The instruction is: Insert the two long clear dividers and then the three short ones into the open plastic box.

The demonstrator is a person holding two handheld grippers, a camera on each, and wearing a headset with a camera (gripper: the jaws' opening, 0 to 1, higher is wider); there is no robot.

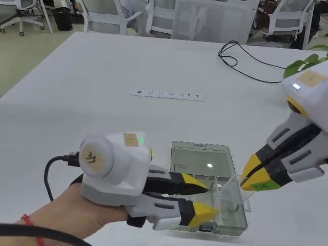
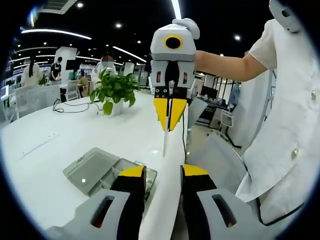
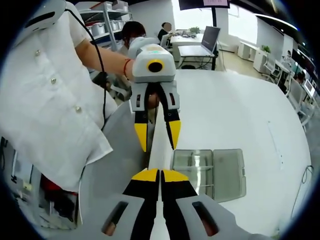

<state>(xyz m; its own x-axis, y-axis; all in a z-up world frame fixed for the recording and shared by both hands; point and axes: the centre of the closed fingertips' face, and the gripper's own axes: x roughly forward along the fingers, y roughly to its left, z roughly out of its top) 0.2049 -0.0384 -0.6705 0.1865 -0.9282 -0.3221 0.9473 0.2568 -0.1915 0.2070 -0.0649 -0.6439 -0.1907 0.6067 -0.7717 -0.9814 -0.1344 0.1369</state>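
Right hand-held gripper (image 1: 247,179) pinches divider (image 1: 230,189) (left hand-held gripper (image 1: 209,199) straddles it, agape).

White, yellow-tipped tongs (image 1: 205,199); white sleeve (image 2: 274,52)

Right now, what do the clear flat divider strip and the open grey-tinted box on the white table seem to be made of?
Clear flat divider strip: probably thin rigid plastic, glossy; it runs straight without sagging and looks see-through. Open grey-tinted box: probably transparent hard plastic, smooth; a light glints on its lid, and the white table shows through.
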